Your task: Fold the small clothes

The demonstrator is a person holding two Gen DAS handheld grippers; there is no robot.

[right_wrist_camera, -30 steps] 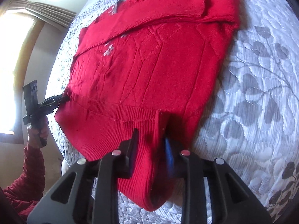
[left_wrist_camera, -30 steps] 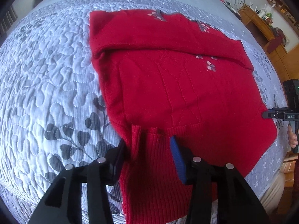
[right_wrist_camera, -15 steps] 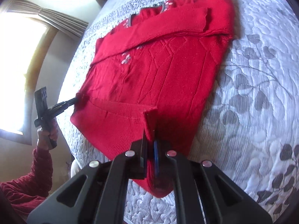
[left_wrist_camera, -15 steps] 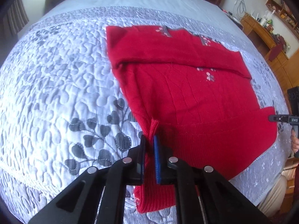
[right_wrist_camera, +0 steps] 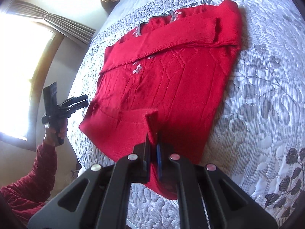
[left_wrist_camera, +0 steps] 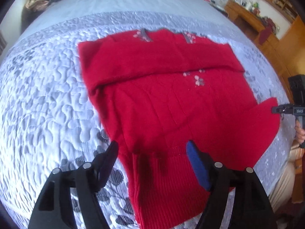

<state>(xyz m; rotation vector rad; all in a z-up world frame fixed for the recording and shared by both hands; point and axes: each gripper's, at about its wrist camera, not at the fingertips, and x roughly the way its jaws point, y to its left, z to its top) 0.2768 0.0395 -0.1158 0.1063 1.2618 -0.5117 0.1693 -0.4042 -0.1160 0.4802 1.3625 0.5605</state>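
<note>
The left gripper's fingers (left_wrist_camera: 108,158) stand wide apart. Half a second ago they were pinched shut on a raised tuck of the ribbed hem (left_wrist_camera: 162,181), and that tuck has now dropped flat between them. The left gripper (left_wrist_camera: 152,150) therefore holds nothing. Its view is smeared by motion, so I cannot say whether the tips touch the knit or hover just above it.

The right gripper (right_wrist_camera: 152,152) is closed on its own pinch of hem, which stands up as a small red ridge from between the fingers. In the right wrist view the left gripper sits just off the far hem corner, apart from the cloth.

With only one corner held, I judge that the hem cannot yet be carried evenly toward the neck. The left side probably needs a fresh grasp first, or the fold will skew.

The red sweater (left_wrist_camera: 162,105) lies flat on the grey quilted bedspread (left_wrist_camera: 47,95). A sleeve (left_wrist_camera: 152,61) is already folded across the chest. Its long axis runs away from the grippers. The hem lies nearest them, and the grey-trimmed collar (left_wrist_camera: 144,35) points to the far side of the bed.
</note>
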